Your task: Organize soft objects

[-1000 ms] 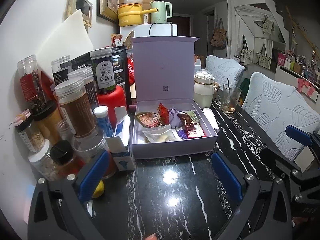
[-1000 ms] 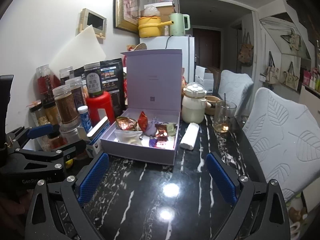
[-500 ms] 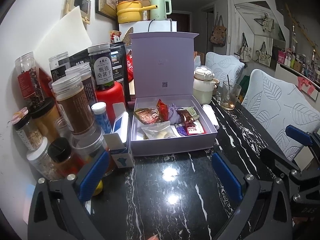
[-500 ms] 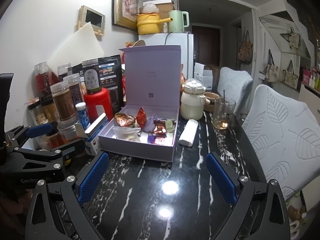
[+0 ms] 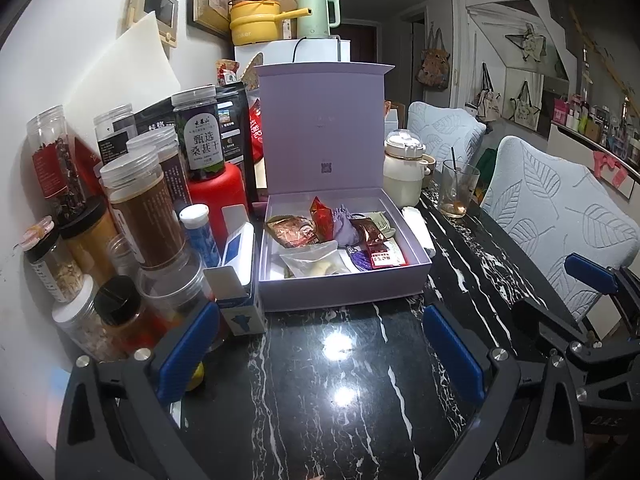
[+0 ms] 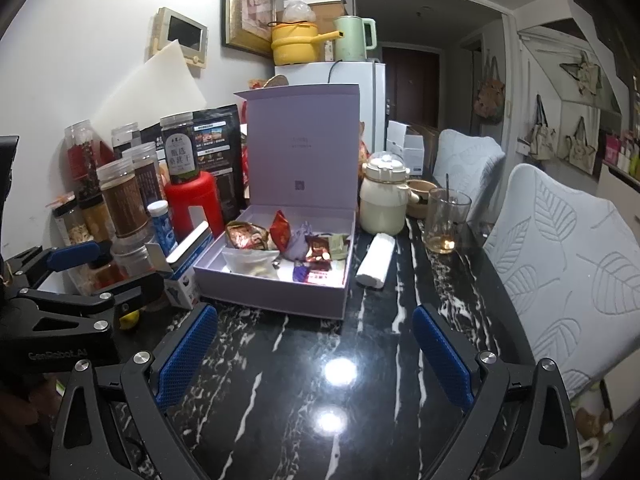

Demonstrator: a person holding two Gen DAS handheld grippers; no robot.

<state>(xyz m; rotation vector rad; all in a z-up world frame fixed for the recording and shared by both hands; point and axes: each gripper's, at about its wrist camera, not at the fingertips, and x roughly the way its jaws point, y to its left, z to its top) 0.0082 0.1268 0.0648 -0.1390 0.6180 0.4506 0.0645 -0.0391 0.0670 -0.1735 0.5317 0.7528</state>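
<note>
An open lilac box (image 5: 340, 288) (image 6: 276, 294) sits mid-table with its lid standing upright behind. Inside lie soft packets: a clear pouch (image 5: 316, 262) (image 6: 250, 262), a brown foil packet (image 5: 290, 230) (image 6: 244, 236), a red sachet (image 5: 322, 216) (image 6: 280, 230), a purple pouch (image 5: 344, 228) (image 6: 298, 242) and small red packets (image 5: 382, 254). A white roll (image 6: 376, 260) (image 5: 416, 224) lies on the table right of the box. My left gripper (image 5: 320, 354) hovers open in front of the box, holding nothing. My right gripper (image 6: 312, 354) is open too, nearer and to the right.
Jars, bottles and a red canister (image 5: 216, 200) crowd the left wall side. A small blue-and-white carton (image 5: 240, 292) stands by the box. A cream pot (image 5: 404, 176) and a glass (image 5: 458, 194) stand behind right. Padded chairs (image 5: 560, 216) line the black marble table's (image 5: 340, 400) right edge.
Both grippers have backed off slightly and lifted, so the box sits a little farther away and lower in view. Both stay open; nothing in the box has moved.
</note>
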